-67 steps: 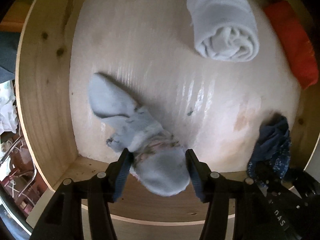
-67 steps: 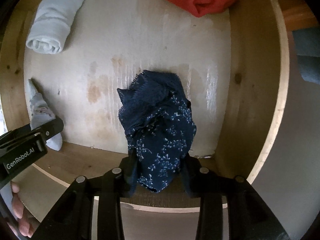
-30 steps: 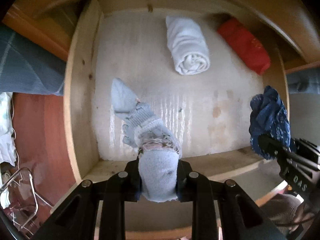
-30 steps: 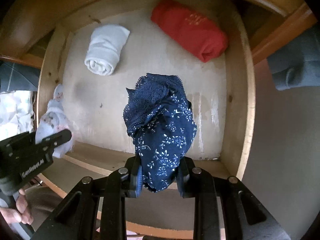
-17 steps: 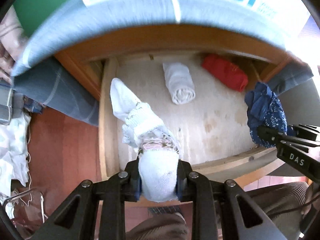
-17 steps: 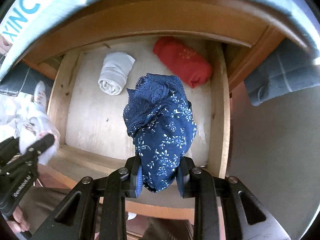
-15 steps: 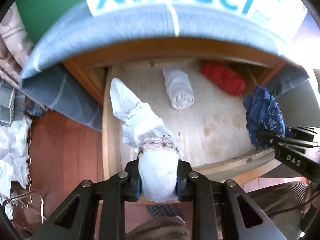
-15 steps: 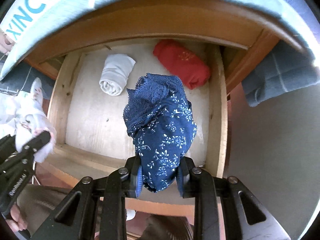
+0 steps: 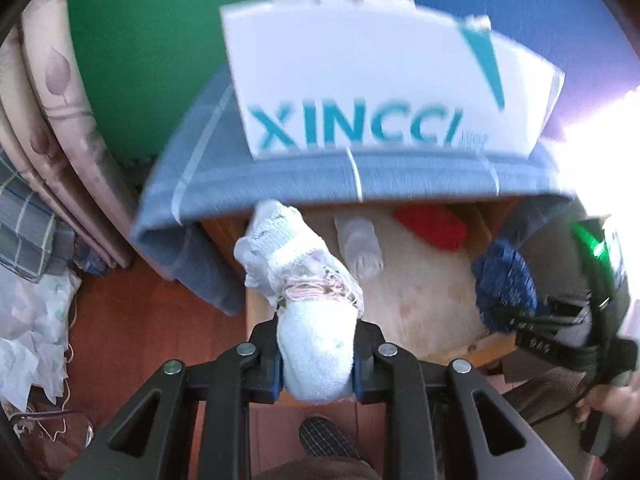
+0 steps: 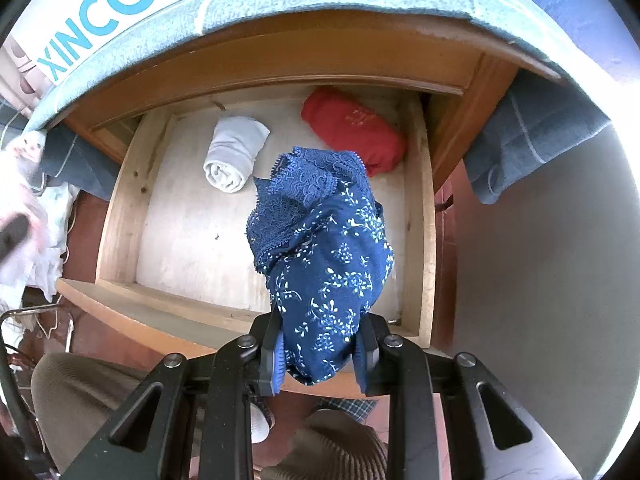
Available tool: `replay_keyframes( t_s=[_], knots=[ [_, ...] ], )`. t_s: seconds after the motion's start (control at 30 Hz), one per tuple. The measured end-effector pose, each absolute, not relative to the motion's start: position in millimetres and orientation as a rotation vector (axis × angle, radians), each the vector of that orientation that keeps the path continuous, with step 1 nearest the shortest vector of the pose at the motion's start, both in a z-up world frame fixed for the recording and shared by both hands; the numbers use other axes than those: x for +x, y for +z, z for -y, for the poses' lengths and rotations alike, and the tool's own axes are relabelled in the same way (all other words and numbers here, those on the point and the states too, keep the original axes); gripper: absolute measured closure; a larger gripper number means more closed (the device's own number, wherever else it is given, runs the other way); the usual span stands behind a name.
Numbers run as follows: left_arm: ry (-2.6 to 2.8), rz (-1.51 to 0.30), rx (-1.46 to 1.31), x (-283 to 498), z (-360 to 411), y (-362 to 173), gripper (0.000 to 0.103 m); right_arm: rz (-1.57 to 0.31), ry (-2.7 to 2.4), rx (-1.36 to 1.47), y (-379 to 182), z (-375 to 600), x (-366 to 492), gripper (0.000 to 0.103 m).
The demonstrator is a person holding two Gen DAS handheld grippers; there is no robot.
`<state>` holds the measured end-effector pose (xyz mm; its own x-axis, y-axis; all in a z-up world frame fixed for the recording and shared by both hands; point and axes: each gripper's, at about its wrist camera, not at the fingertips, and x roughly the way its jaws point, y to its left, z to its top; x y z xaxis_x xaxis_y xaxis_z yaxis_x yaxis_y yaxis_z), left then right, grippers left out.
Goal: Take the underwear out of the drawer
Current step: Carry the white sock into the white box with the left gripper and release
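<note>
At the bottom of the left wrist view, the left hand-held gripper (image 9: 316, 360) is clamped on a pale white-blue bundle of underwear (image 9: 308, 300), its lacy end sticking up toward mid-frame. In the right wrist view, bottom centre, the right hand-held gripper (image 10: 320, 354) is closed tight on the navy floral underwear (image 10: 324, 264) with a lace edge. Both pieces hang above the open wooden drawer (image 10: 120, 216), clear of its floor.

Below the grippers are the person's knees in brownish trousers (image 10: 92, 396) and a red-brown floor (image 9: 132, 320).

Left in the drawer, toward the upper middle of the right wrist view: a rolled white cloth (image 10: 234, 152) and, beside it to the right, a red roll (image 10: 352, 128) with small faint markings (too small to read).

Farther off, a blue-grey cloth (image 9: 256, 176) drapes the cabinet top above the drawer. On it sits a white box (image 9: 384, 80) printed "XINCCI" in teal; the right wrist view adds "SHOES" under a cut-off word. At left, crumpled white bags (image 9: 28, 320) lie on the floor.
</note>
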<state>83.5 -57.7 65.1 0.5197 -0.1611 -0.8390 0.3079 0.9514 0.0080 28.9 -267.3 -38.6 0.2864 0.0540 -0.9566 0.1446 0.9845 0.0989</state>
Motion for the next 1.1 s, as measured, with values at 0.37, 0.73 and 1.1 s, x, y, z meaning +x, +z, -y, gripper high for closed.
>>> replay_keyframes(
  t_s=[0.37,0.73,1.1],
  knots=[
    [-0.294,-0.773,0.136,113.0,39.8,189.4,0.079,-1.272,-0.070,0.208,-38.0,275.9,27.7,0.079],
    [-0.329,-0.782,0.100,199.7,69.8,223.1,0.079,-1.258,-0.052,0.288,-36.3,288.3,25.4,0.079],
    [-0.297,-0.926,0.211,251.2,106.6,157.4,0.079,-1.269,-0.028,0.338,-38.9,290.9,28.5,0.079]
  ],
)
